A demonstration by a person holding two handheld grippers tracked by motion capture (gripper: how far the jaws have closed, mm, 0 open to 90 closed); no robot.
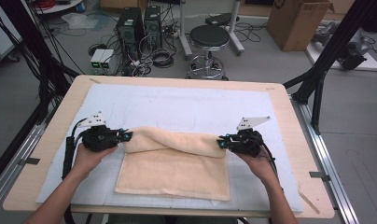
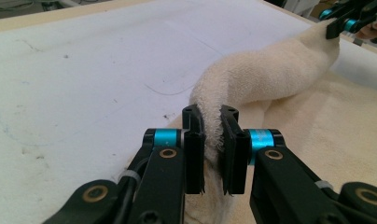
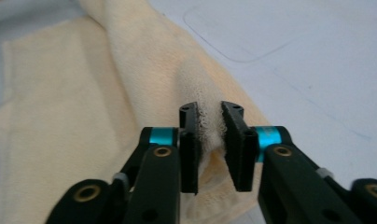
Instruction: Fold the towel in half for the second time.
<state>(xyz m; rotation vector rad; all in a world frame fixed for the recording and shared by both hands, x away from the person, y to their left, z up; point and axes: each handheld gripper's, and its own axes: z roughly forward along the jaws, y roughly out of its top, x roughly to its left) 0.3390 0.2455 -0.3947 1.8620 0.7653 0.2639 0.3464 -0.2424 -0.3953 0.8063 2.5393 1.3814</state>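
A cream towel (image 1: 172, 170) lies on the white mat (image 1: 177, 105), its far part lifted into a rolled ridge (image 1: 177, 140) that spans between my two grippers. My left gripper (image 1: 129, 135) is shut on the ridge's left end, and the cloth (image 2: 252, 77) is pinched between its jaws, midway at my left gripper (image 2: 212, 140). At the right end my right gripper (image 1: 220, 142) is shut on the towel (image 3: 144, 70), the fabric squeezed between the jaws at my right gripper (image 3: 210, 135). The other gripper (image 2: 345, 21) shows far off in the left gripper view.
The wooden table (image 1: 289, 116) carries the mat. Beyond its far edge stand a black stool (image 1: 209, 39), computer towers (image 1: 133, 25), cables and a cardboard box (image 1: 296, 21). Black frame posts (image 1: 336, 46) rise at the right.
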